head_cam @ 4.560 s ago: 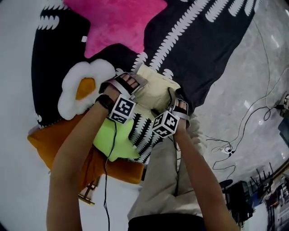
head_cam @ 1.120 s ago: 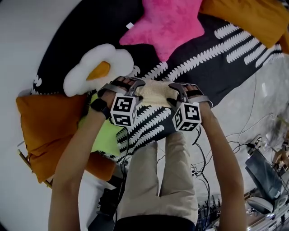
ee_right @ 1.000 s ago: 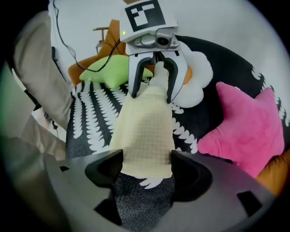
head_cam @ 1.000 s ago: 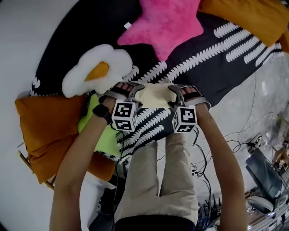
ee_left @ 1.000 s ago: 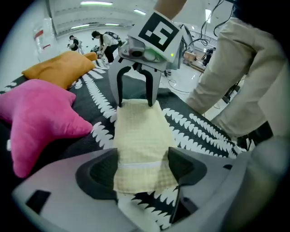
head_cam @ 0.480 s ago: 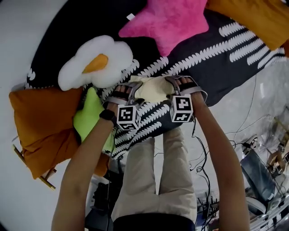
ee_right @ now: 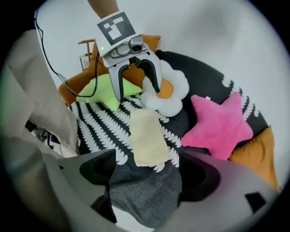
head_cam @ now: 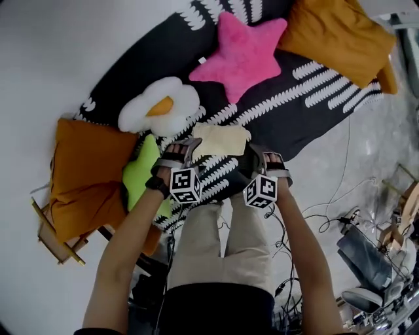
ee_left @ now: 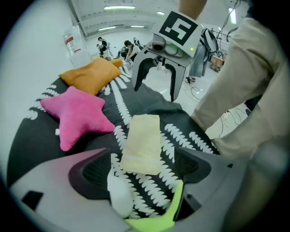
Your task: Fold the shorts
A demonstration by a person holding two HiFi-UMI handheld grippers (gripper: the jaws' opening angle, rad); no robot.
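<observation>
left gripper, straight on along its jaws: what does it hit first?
Likely the folded cream shorts, centred ahead on the patterned rug. The left gripper is opening its jaws, nothing gripped between them. Depth unclear: it could land on rug just short.

Pink star cushion [head_cam: 243,51], orange pillow [head_cam: 335,36], black rug [head_cam: 314,108].

A: Bright, even light. Ceiling strips [ee_left: 118,7] glow far behind the star [ee_left: 74,113].
B: Shadows?
A: Soft and faint, hugging the star's lower edges.
B: Focus?
A: Star and shorts [ee_left: 142,140] beside it are sharp. Everything nearer the lens than the star smears. Fisheye bends the edges, and the corners go black.
</observation>
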